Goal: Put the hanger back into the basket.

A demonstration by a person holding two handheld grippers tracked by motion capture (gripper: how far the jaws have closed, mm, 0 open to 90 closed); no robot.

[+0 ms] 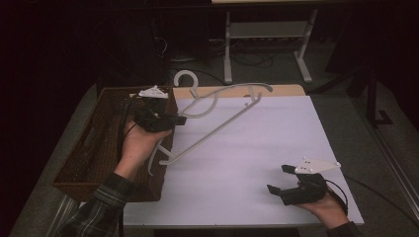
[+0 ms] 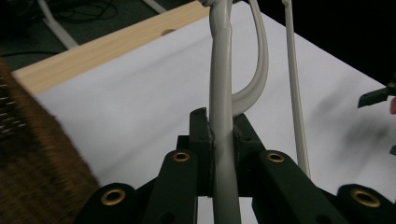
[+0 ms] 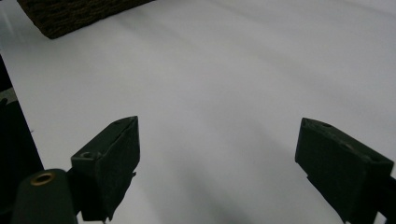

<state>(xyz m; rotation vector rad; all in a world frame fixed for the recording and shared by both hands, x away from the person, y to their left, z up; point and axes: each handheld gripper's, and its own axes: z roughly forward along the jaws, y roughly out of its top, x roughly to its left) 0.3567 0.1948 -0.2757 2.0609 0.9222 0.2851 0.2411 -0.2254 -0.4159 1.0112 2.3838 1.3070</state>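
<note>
A pale grey plastic hanger (image 1: 212,129) hangs tilted in the air over the left part of the white table sheet (image 1: 257,143), hook end up at the back. My left gripper (image 1: 179,119) is shut on one of its arms, held up beside the basket. In the left gripper view the jaws (image 2: 223,128) pinch the grey hanger (image 2: 220,70) bar between the pads. My right gripper (image 1: 277,178) rests low at the front right of the sheet, open with nothing between its jaws (image 3: 219,154). Its tip (image 2: 376,95) also appears at the right edge of the left gripper view.
A brown woven basket (image 1: 84,153) stands along the table's left side, its corner (image 3: 70,14) seen from the right gripper. A wooden table edge (image 1: 281,90) runs behind the sheet. A white metal stand (image 1: 267,29) and cables lie on the dark floor beyond.
</note>
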